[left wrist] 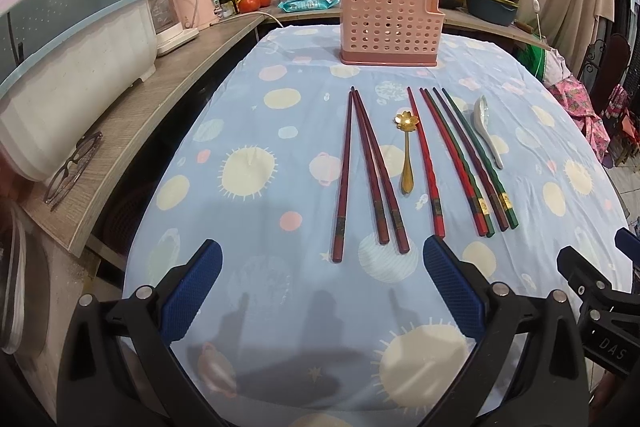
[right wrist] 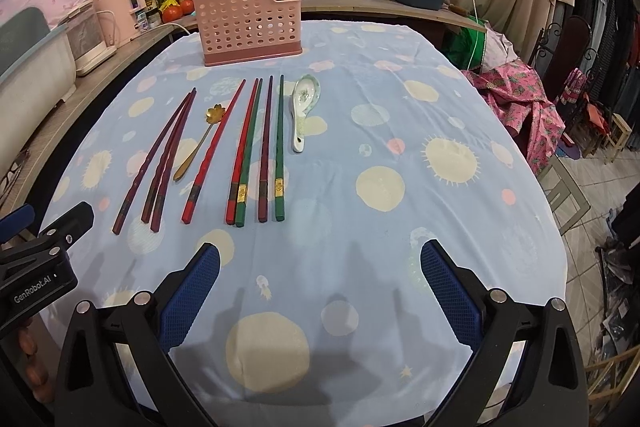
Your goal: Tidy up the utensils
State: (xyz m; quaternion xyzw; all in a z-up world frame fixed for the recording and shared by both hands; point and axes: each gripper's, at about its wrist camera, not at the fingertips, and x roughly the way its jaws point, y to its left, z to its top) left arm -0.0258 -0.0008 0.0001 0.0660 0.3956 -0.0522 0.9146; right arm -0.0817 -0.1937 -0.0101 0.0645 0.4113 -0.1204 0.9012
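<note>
On the counter (left wrist: 224,131), under a pale blue cloth printed with cream suns and pink dots, the utensils lie in a row, narrow ends pointing toward a pink holder (left wrist: 391,23). The holder is a perforated plastic box with round holes in its walls and a darker pink base; it stands upright at the far end of the cloth, well apart from the row.

From the left: three dark maroon chopsticks (left wrist: 362,171), two of them touching at the tips; a gold spoon (left wrist: 407,151) with a flower-shaped bowl; a red chopstick (left wrist: 426,163); then a red one and a green one (right wrist: 249,151) side by side, a purple one (right wrist: 266,147) and another green one (right wrist: 280,147). The green sticks carry small gold labels near their thick ends; the writing there is too small to read. Last on the right is a white ceramic spoon (right wrist: 304,111) with a faint pattern in its bowl, lying bowl up.

The left tool (left wrist: 322,287) hangs over the near end of the cloth, blue pads spread wide, gripping nothing. The right tool (right wrist: 320,287) is likewise wide open and empty. Its side reads "DAS" in the left wrist view; the left tool's body reads "GenRobot.AI" in the right wrist view.
</note>
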